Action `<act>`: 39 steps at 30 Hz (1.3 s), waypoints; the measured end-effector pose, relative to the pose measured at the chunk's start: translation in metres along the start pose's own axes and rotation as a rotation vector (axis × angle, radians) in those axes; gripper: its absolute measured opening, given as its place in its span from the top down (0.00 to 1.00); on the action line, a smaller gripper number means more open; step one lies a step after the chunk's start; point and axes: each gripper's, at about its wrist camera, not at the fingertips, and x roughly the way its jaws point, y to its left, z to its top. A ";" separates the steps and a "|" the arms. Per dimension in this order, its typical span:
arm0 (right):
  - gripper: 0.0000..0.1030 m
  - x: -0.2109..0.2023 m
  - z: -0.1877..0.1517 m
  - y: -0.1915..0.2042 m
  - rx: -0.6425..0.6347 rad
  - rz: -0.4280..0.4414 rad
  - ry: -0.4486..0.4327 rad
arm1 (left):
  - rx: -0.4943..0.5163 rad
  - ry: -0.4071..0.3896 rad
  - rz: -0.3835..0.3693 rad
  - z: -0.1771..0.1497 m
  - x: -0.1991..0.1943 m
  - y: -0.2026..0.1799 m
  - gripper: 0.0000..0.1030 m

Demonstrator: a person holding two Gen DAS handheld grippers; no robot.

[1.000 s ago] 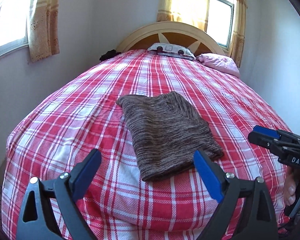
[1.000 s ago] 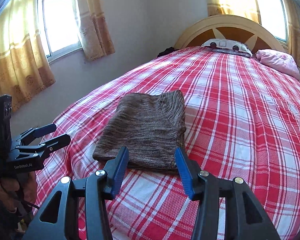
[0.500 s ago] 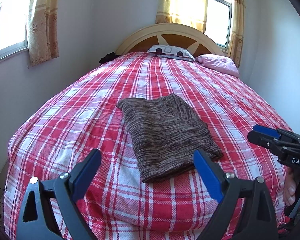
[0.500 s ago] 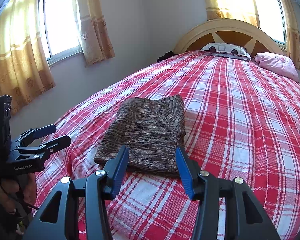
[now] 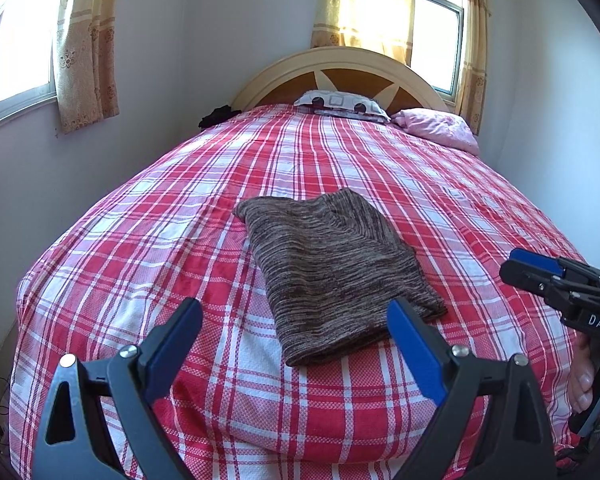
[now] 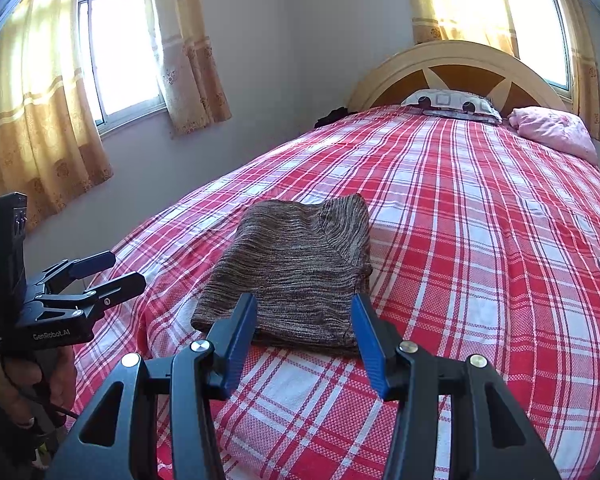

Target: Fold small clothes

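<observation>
A brown striped knit garment [image 5: 334,272] lies folded flat on the red plaid bed; it also shows in the right wrist view [image 6: 300,272]. My left gripper [image 5: 294,334] is open and empty, held above the bed's near end, just short of the garment's front edge. My right gripper [image 6: 304,328] is open and empty, with its fingertips [image 6: 242,320] just in front of the garment's near edge. The right gripper also shows at the right of the left wrist view [image 5: 540,268]. The left gripper shows at the left of the right wrist view [image 6: 104,268].
The bed [image 5: 204,184] with red plaid cover fills both views. A patterned pillow [image 5: 342,104] and a pink pillow [image 5: 440,128] lie by the headboard [image 5: 340,68]. A dark item [image 5: 218,116] sits at the far left corner. Walls and curtained windows surround the bed.
Both grippers have drawn back and risen slightly, so the garment sits a little farther away. The garment has not moved. Both grippers stay open.
</observation>
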 end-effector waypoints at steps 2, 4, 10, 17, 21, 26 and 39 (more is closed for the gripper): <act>0.51 0.000 0.000 0.000 0.001 0.000 -0.001 | 0.000 0.001 0.000 0.000 0.000 0.000 0.07; 0.51 0.000 0.000 0.000 0.001 0.000 -0.001 | 0.000 0.002 0.001 0.001 0.000 0.001 0.07; 0.51 0.000 -0.001 0.000 0.005 0.002 0.000 | 0.001 0.002 0.000 0.001 0.000 0.001 0.07; 0.51 0.000 -0.002 0.000 0.008 0.003 -0.003 | 0.009 0.002 0.011 0.001 0.000 0.001 0.06; 0.51 -0.002 -0.002 -0.002 0.012 0.000 -0.014 | 0.027 -0.014 0.034 0.003 -0.004 -0.001 0.00; 0.51 -0.006 -0.001 -0.004 0.019 -0.004 -0.029 | 0.030 -0.055 0.033 0.008 -0.013 -0.002 0.00; 0.51 -0.007 0.001 -0.004 0.016 -0.007 -0.030 | -0.015 -0.036 0.019 0.011 -0.012 0.005 0.00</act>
